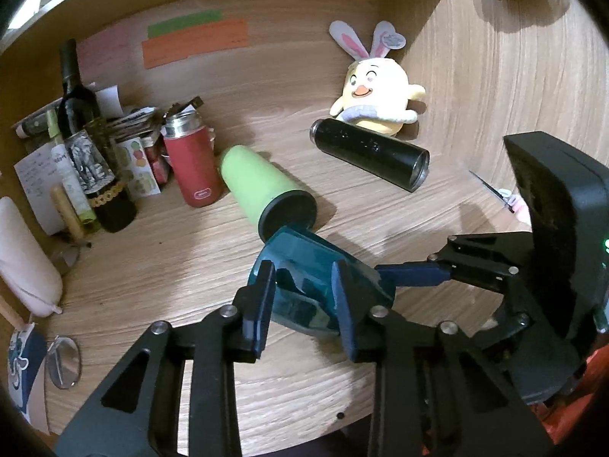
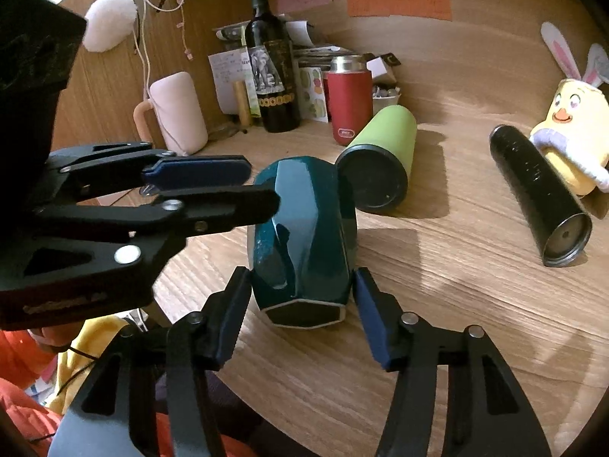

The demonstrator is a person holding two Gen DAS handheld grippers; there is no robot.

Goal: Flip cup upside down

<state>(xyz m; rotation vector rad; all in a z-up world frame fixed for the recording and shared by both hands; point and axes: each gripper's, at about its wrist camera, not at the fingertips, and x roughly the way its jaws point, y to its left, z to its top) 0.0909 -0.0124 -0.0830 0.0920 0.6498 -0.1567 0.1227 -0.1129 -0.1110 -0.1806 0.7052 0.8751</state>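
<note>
A dark teal faceted cup (image 2: 304, 236) lies on its side on the wooden desk (image 2: 437, 304), its base toward the right wrist camera. My right gripper (image 2: 302, 304) is open, its fingers astride the cup's base end, not touching. In the left wrist view the cup (image 1: 304, 266) sits between my left gripper's fingers; the left gripper (image 1: 302, 297) is shut on the cup's rim end. The left gripper also shows in the right wrist view (image 2: 243, 186) against the cup's left side. The right gripper's finger (image 1: 415, 274) shows at the cup's right.
A green tumbler (image 2: 380, 160) lies on its side right behind the cup. A black flask (image 2: 540, 198) lies at the right before a yellow plush chick (image 2: 571, 122). A red thermos (image 2: 348, 99), wine bottle (image 2: 272, 64) and pink mug (image 2: 179, 114) stand at the back left.
</note>
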